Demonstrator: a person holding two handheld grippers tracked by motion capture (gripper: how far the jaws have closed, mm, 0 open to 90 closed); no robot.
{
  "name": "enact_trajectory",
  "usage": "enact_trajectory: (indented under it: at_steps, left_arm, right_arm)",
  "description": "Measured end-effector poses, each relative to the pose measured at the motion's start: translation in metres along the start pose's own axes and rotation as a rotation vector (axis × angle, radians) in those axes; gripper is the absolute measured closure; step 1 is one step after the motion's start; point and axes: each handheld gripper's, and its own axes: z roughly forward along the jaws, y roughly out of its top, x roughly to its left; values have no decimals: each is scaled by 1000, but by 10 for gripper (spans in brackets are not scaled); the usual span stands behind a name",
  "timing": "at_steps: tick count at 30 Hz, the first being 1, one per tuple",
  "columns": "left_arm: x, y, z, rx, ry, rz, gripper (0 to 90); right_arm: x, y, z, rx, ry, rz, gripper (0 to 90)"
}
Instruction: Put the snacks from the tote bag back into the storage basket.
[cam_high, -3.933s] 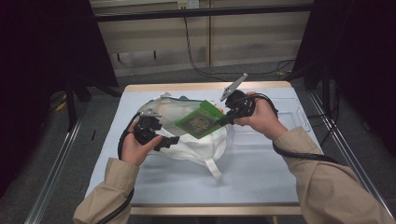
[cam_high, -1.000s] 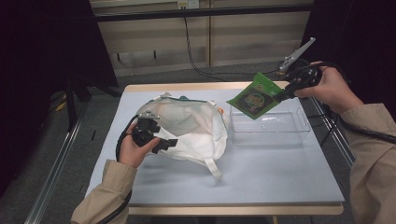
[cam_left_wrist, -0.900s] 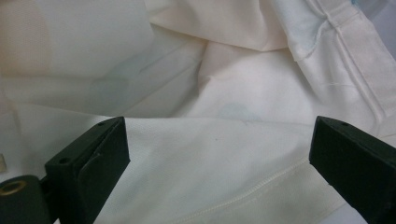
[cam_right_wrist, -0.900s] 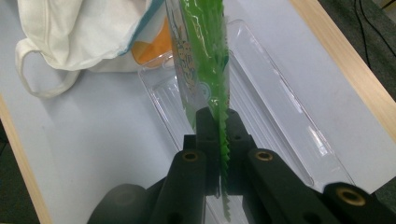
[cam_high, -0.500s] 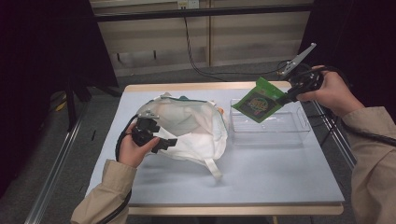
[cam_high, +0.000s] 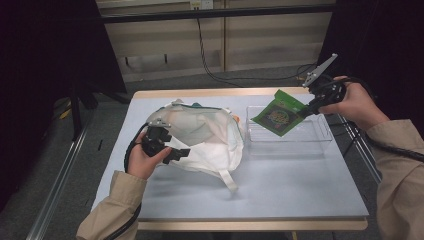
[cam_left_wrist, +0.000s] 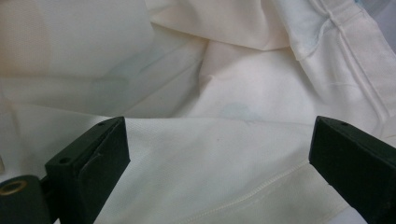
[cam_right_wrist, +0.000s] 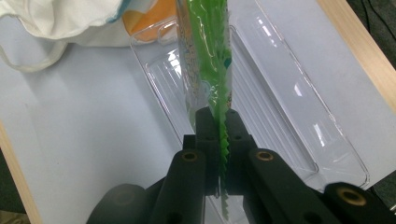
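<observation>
A green snack packet (cam_high: 277, 116) hangs tilted over a clear plastic tray (cam_high: 320, 139) at the table's far right. My right gripper (cam_high: 309, 109) is shut on the packet's serrated top edge. In the right gripper view the packet (cam_right_wrist: 208, 56) runs edge-on from the closed jaws of that gripper (cam_right_wrist: 219, 128), with the tray (cam_right_wrist: 299, 93) below it. A white cloth bag (cam_high: 210, 135) lies at centre left. My left gripper (cam_high: 181, 153) rests at its near left side. Its jaws stand wide apart over the fabric (cam_left_wrist: 233, 93), pressing on nothing; left gripper (cam_left_wrist: 219, 161).
The pale blue table top (cam_high: 280, 185) has a wooden rim. Something orange (cam_right_wrist: 144, 21) shows at the bag's mouth beside the tray's corner. The bag's strap (cam_high: 227, 179) trails toward the near edge. Dark curtains and floor cables surround the table.
Since the earliest frame my right gripper has carried the packet from the bag's mouth rightward to above the tray. Over the last second it sank a little. The left hand stayed put.
</observation>
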Motion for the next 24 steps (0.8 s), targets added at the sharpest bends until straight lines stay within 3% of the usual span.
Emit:
enact_trajectory:
  at_steps: [18, 24]
  left_arm:
    - [-1, 0, 1, -3, 0, -8, 49]
    - [-1, 1, 2, 8, -6, 7, 49]
  right_arm:
    - [5, 4, 18, 53, 3, -38, 875]
    - [8, 8, 27, 64, 13, -64, 876]
